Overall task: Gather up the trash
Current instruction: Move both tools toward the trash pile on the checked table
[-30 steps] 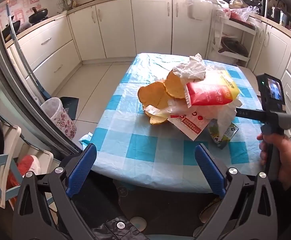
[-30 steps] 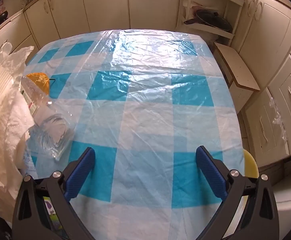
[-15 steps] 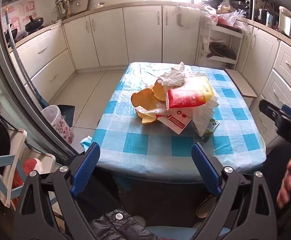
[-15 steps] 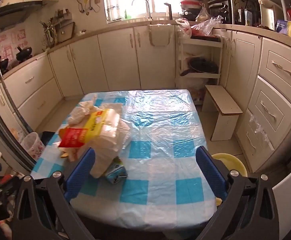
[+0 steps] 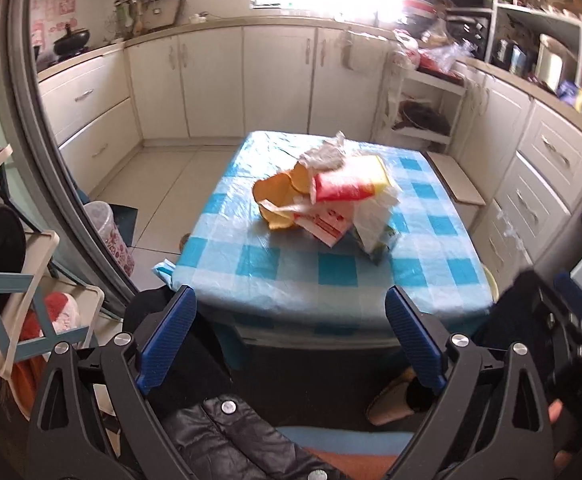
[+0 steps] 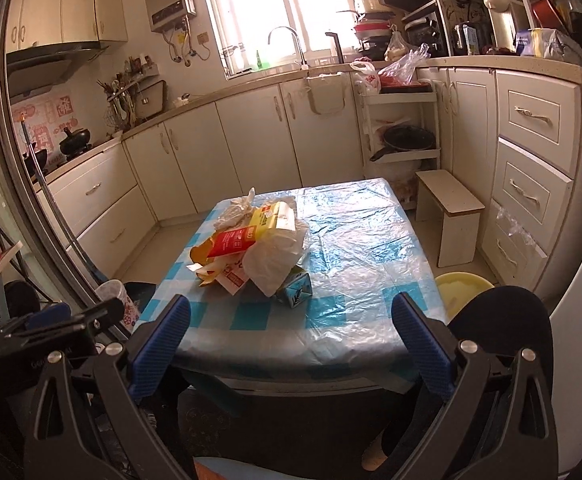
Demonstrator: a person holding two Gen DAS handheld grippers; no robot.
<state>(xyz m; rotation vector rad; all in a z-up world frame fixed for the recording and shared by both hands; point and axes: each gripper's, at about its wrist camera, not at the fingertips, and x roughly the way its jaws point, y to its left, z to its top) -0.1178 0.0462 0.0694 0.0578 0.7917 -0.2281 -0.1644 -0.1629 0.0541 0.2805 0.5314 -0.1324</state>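
A heap of trash [image 5: 331, 196] [image 6: 251, 248] lies on the blue-checked table [image 5: 291, 276] [image 6: 363, 248]: orange peel-like pieces, a red and yellow packet, white plastic bags and a small green-blue carton [image 6: 295, 292]. My left gripper [image 5: 291, 336] is open, held back from the table's near edge with nothing between its fingers. The right gripper [image 6: 291, 344] is open too, also short of the near edge. It shows blurred at the lower right of the left wrist view [image 5: 563, 344].
A patterned waste bin [image 5: 109, 236] [image 6: 119, 304] stands on the floor left of the table. A wooden stool [image 6: 451, 212] and a yellow basin [image 6: 463, 288] are on the right. White cabinets line the walls. A shelf unit [image 5: 19, 300] stands at the left, and a person's legs show below.
Both grippers have drawn back and up from the table, so the whole table and kitchen now show. The right one had been low over the tablecloth. The trash heap has not moved.
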